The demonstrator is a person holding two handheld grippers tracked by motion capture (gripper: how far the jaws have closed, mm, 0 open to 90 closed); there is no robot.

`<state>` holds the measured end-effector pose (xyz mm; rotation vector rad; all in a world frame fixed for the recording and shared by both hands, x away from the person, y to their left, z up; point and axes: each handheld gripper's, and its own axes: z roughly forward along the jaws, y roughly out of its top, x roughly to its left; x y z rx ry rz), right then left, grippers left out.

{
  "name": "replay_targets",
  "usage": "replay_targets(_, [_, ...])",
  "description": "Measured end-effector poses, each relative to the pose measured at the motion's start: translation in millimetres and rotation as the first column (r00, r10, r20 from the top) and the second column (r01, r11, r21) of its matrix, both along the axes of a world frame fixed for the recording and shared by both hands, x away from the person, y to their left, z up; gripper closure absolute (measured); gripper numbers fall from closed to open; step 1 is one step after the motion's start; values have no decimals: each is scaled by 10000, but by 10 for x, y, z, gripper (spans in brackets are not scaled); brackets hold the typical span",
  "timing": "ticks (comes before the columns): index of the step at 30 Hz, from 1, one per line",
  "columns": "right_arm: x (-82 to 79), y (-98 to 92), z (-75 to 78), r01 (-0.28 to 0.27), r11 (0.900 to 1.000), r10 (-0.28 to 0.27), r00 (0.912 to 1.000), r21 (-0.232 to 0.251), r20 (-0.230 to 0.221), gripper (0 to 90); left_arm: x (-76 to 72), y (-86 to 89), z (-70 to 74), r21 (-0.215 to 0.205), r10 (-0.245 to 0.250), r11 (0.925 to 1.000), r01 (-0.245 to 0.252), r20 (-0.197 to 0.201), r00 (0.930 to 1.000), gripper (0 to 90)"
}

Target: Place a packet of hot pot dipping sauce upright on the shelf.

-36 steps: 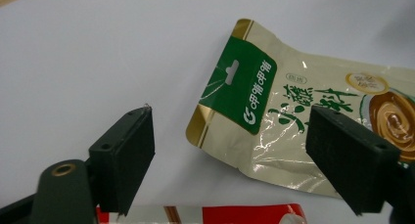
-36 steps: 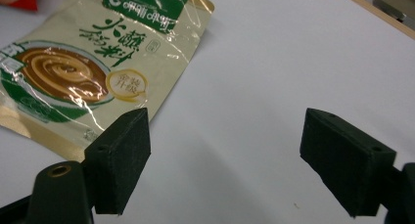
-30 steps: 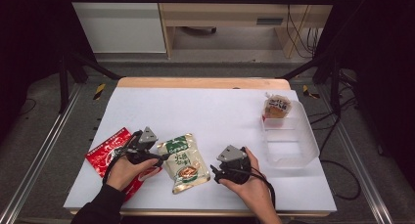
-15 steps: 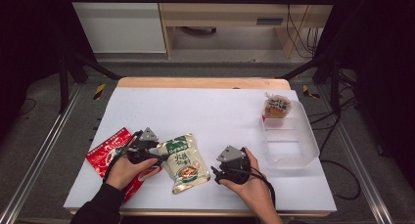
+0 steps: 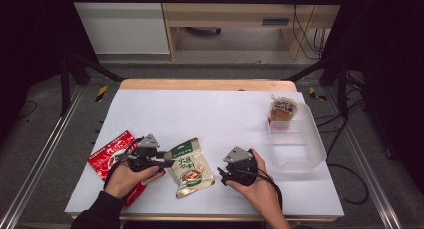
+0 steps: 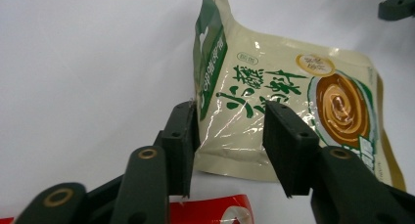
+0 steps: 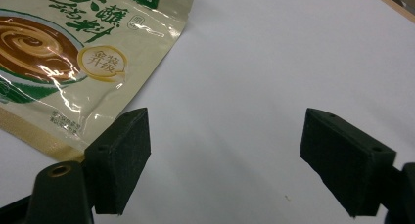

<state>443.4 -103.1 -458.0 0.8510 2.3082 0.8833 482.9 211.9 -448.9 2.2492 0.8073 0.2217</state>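
A cream and green sauce pouch (image 5: 190,168) lies flat near the table's front edge, between my two grippers. My left gripper (image 5: 163,162) points right at the pouch's left side. In the left gripper view its jaws (image 6: 230,123) have just been closing, with the pouch's (image 6: 293,87) lower corner between them. One pad sits at the pouch's edge and the other over its face, with a gap still showing. My right gripper (image 5: 223,173) rests just right of the pouch, open wide (image 7: 225,136) over bare table, with the pouch (image 7: 63,43) at its upper left.
A red packet (image 5: 107,156) lies under my left hand at the front left; its edge (image 6: 210,209) shows below the left jaws. A clear plastic bin (image 5: 300,151) stands at the right, with a small orange snack pack (image 5: 282,109) at its far end.
The left gripper's jaws have narrowed around the pouch's left corner. The right gripper has stayed in place.
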Motion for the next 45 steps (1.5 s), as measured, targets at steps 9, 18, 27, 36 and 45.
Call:
replay_targets(9, [10, 7, -5, -43, 10000, 43, 10000, -7, -12, 193, 72, -50, -75, 856, 236, 9960, -240, 58, 9997, 823])
replay_targets(18, [-12, -8, -10, -165, 9998, 170, 9993, 147, -333, 174, -11, -2, 208, 381, 237, 9989, -264, 687, 9974, 900])
replay_targets(27, [-31, 3, 269, -1127, 9927, 1154, 9909, 427, -687, 168, -169, -94, 769, -16, -865, 9962, 874, 1272, 9881, 900])
replay_targets(36, [-49, 5, 702, -2160, 9758, 2109, 9708, -336, -1144, 219, -368, -205, 1084, 490, -1811, 9833, 1750, 1850, 9659, 900])
replay_targets(45, [61, 138, 1085, -2923, 9393, 2792, 9555, -1798, -948, 323, -291, -232, 1142, 546, -1886, 9818, 1816, 1813, 9652, 900])
